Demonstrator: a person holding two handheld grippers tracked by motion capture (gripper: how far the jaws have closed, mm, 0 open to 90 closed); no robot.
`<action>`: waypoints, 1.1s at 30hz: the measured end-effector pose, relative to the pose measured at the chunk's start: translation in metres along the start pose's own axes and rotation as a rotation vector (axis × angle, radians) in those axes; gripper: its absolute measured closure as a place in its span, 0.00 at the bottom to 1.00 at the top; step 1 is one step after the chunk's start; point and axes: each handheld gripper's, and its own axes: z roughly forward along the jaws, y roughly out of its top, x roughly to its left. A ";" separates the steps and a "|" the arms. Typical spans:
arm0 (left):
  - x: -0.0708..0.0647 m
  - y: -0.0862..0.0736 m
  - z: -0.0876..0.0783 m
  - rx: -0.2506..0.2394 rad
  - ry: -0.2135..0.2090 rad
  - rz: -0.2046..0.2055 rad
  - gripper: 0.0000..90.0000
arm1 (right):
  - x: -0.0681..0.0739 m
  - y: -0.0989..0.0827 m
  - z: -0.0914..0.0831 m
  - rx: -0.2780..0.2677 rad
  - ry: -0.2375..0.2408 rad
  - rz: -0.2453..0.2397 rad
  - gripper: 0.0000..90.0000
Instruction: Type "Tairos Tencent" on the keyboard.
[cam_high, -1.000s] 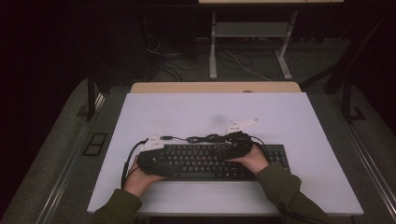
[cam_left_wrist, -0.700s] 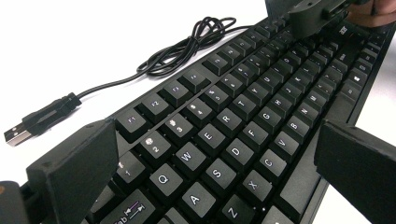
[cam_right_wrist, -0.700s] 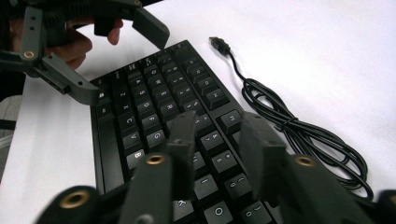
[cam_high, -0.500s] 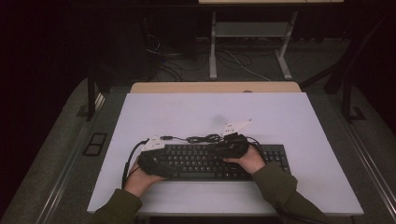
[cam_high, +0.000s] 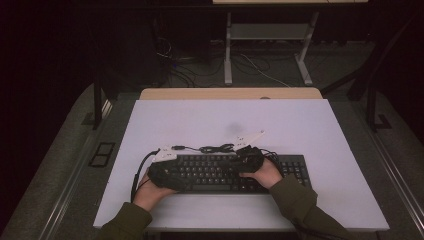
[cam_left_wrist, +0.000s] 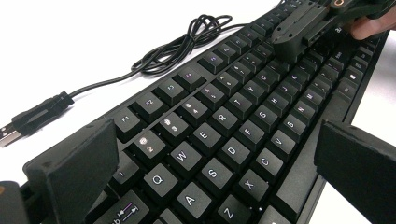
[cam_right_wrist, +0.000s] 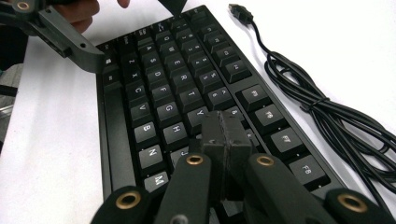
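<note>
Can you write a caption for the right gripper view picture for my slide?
The shut right gripper presses down on the black keyboard beside its coiled cable.

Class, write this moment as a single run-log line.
left gripper: open, straddling keyboard left end | right gripper: just closed, empty, tips over middle keys | cable: coiled behind keyboard

Keyboard (cam_high: 210, 172): middle keys hidden under both grippers in high view; near end cut by bottom edge in left gripper view.
Key under right gripper (cam_right_wrist: 223, 122) tips: hidden by closed pads; contact unclear.
Plug (cam_left_wrist: 9, 132): tip cut by left edge.
Cable (cam_right_wrist: 322, 105): coil runs off right edge.
Key legends: too small in high view.
</note>
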 end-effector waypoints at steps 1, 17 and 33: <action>0.000 0.000 0.000 0.001 0.000 0.001 0.00 | 0.000 0.000 0.000 0.005 -0.001 -0.003 0.99; -0.001 0.000 0.001 0.004 -0.002 0.005 0.00 | 0.000 -0.003 0.005 0.046 -0.012 0.005 0.99; -0.001 0.000 0.001 0.005 0.000 0.010 0.00 | -0.001 -0.005 0.006 0.052 -0.014 0.003 0.99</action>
